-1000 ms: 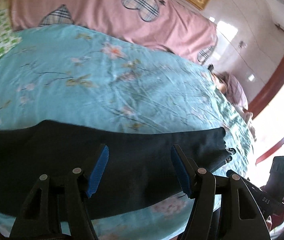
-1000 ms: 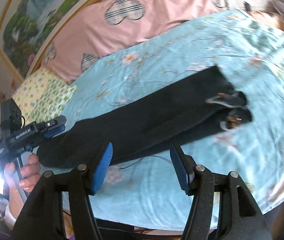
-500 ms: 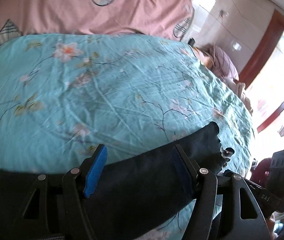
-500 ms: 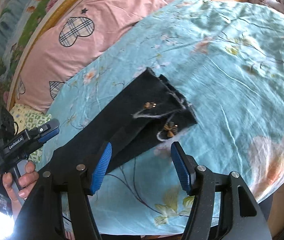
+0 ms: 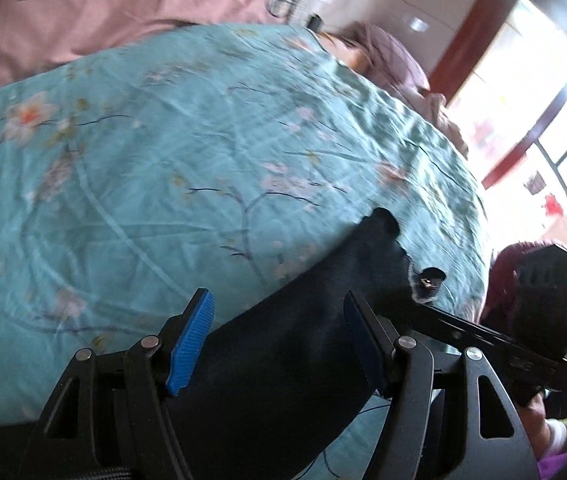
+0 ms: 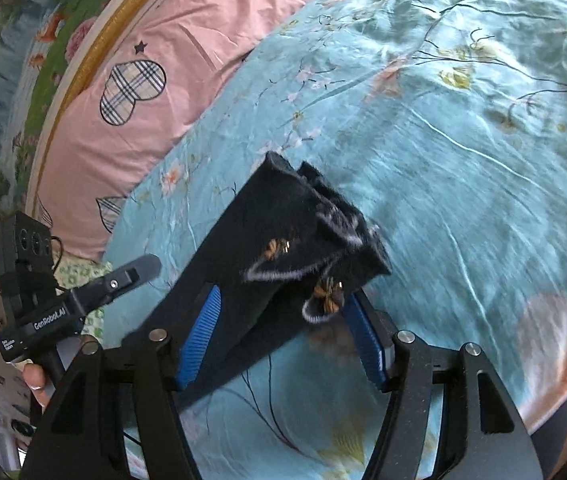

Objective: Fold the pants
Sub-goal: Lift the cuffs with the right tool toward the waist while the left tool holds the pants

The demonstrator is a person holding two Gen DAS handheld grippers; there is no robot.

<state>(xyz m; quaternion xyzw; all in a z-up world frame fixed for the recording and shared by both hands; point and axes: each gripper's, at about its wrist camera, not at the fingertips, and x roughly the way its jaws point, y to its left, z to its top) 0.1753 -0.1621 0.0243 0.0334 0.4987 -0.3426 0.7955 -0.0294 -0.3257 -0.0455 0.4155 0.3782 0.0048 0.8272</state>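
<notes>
Teal floral bedspread (image 6: 463, 128) lying beyond fingers, black pants (image 6: 283, 248) lying between both spread pairs, left gripper (image 5: 279, 344) and right gripper (image 6: 287, 340) gaping, gripping nothing.

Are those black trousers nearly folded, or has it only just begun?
Early on, I'd say. The black pants already lie as one long narrow strip on the blue floral bedspread, legs apparently stacked, hems with small ornaments at the end. Right now the right tool sits open around the hem end and the left tool open over the cloth. Neither has gripped; the lengthwise folds remain.
</notes>
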